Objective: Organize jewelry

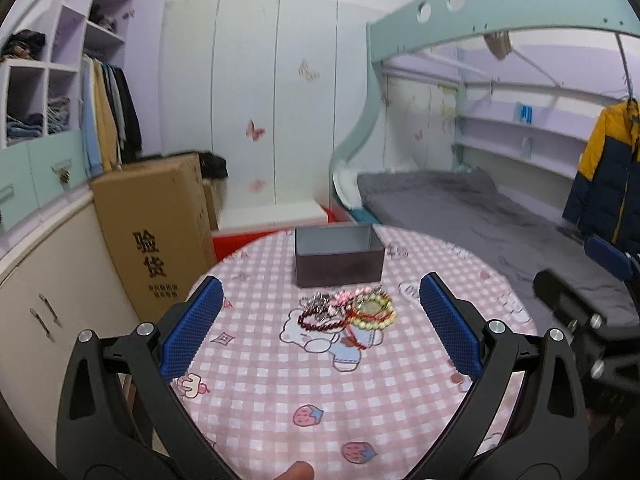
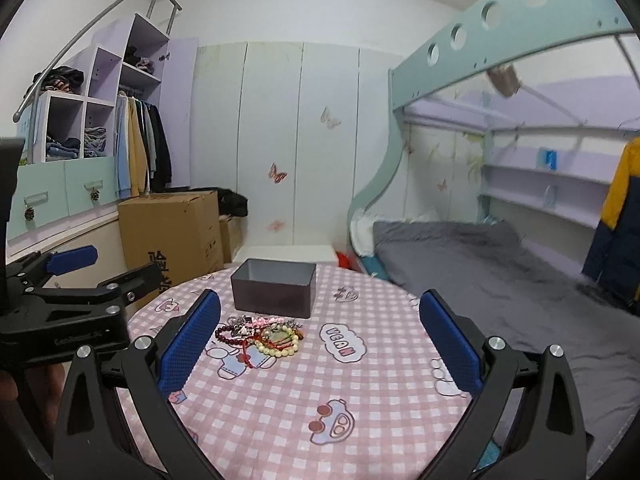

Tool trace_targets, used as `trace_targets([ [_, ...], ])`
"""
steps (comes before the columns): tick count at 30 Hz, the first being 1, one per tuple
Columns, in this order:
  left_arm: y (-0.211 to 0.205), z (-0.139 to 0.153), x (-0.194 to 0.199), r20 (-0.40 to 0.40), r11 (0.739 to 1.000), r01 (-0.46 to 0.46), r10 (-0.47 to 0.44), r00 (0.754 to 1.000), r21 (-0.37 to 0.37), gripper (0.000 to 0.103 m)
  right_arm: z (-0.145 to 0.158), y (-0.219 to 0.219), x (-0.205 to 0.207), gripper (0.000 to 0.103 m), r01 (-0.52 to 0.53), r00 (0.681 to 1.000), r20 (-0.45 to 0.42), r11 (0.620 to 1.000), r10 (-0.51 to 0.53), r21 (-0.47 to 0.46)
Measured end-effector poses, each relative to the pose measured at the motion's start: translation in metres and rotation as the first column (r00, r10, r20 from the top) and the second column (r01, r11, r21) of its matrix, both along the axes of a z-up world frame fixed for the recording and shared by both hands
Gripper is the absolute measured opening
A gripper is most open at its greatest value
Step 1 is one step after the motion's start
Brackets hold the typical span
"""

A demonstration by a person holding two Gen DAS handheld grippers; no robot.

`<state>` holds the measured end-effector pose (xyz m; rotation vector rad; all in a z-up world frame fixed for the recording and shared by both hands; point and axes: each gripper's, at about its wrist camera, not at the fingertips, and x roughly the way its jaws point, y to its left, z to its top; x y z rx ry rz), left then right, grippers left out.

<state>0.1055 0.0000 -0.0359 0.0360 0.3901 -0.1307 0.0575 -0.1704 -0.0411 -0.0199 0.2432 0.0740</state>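
A pile of jewelry (image 1: 347, 310) lies on the round table with a pink checked cloth (image 1: 280, 380): a dark red bead bracelet (image 1: 320, 324), a cream pearl bracelet (image 1: 374, 318), a red string and silver and pink pieces. Just behind it stands an open dark grey box (image 1: 338, 254), empty as far as I can see. My left gripper (image 1: 320, 320) is open above the table, its fingers either side of the pile at a distance. My right gripper (image 2: 320, 332) is open, with the pile (image 2: 262, 334) and the box (image 2: 274, 288) ahead to its left.
A tall cardboard box (image 1: 154, 232) stands left of the table beside cream cabinets (image 1: 44, 300). A bunk bed with a grey mattress (image 1: 460, 208) is on the right, with a yellow and navy jacket (image 1: 608, 176) hanging there. The left gripper's body (image 2: 60, 308) shows in the right wrist view.
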Motion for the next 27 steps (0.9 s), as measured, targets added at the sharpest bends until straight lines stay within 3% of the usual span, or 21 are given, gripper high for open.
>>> trace_targets([
  [6, 0.017, -0.031, 0.056, -0.173, 1.000, 0.019, -0.019, 0.985, -0.003, 0.097, -0.016, -0.008, 0.053, 0.096, -0.064, 0.988, -0.137, 0.998, 0.064, 0.009],
  [11, 0.018, -0.064, 0.096, -0.294, 0.998, 0.060, -0.057, 0.954, 0.002, 0.097, -0.037, -0.006, 0.089, 0.096, -0.052, 0.972, -0.230, 0.997, 0.039, -0.049],
  [16, 0.017, -0.088, 0.126, -0.363, 0.991, 0.106, -0.129, 0.923, -0.083, 0.096, -0.056, -0.012, 0.118, 0.096, -0.071, 0.950, -0.308, 0.997, 0.057, -0.036],
  [23, -0.020, -0.111, 0.150, -0.402, 0.982, 0.189, -0.171, 0.899, 0.005, 0.073, -0.073, -0.018, 0.146, 0.096, -0.080, 0.926, -0.372, 0.997, 0.067, -0.019],
  [27, -0.029, -0.124, 0.161, -0.448, 0.973, 0.230, -0.199, 0.872, 0.015, 0.046, -0.080, -0.022, 0.154, 0.096, -0.093, 0.911, -0.402, 0.996, 0.087, 0.004],
])
